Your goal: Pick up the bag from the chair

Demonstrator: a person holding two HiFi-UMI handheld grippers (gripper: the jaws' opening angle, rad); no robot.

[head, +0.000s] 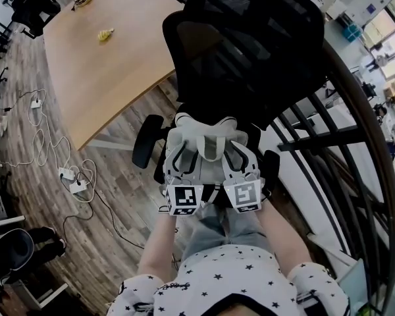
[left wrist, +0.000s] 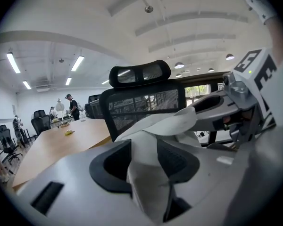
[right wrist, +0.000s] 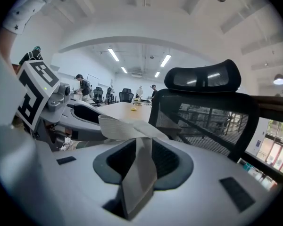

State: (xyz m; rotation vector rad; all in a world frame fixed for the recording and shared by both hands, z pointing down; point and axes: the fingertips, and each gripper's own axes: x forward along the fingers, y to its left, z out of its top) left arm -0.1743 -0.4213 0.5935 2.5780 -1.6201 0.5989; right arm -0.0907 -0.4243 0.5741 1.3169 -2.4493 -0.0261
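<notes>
A pale grey-white fabric bag (head: 209, 139) lies between my two grippers, in front of the black mesh office chair (head: 250, 45). My left gripper (head: 182, 166) is shut on one of its straps, and white fabric (left wrist: 148, 173) fills the gap between the jaws. My right gripper (head: 242, 164) is shut on the other strap (right wrist: 140, 171), a flat grey band that runs up and loops left. The two grippers sit side by side, nearly touching. The bag hides the chair seat, so I cannot tell whether it rests there. The chair's backrest (right wrist: 203, 114) and headrest (left wrist: 140, 73) stand just behind.
A long wooden table (head: 105, 51) with a small yellow item (head: 105, 35) stands left of the chair. Cables and power strips (head: 72, 176) lie on the wood floor. A black railing (head: 329, 137) runs along the right. More office chairs (head: 10, 255) stand at the left, and people stand far off.
</notes>
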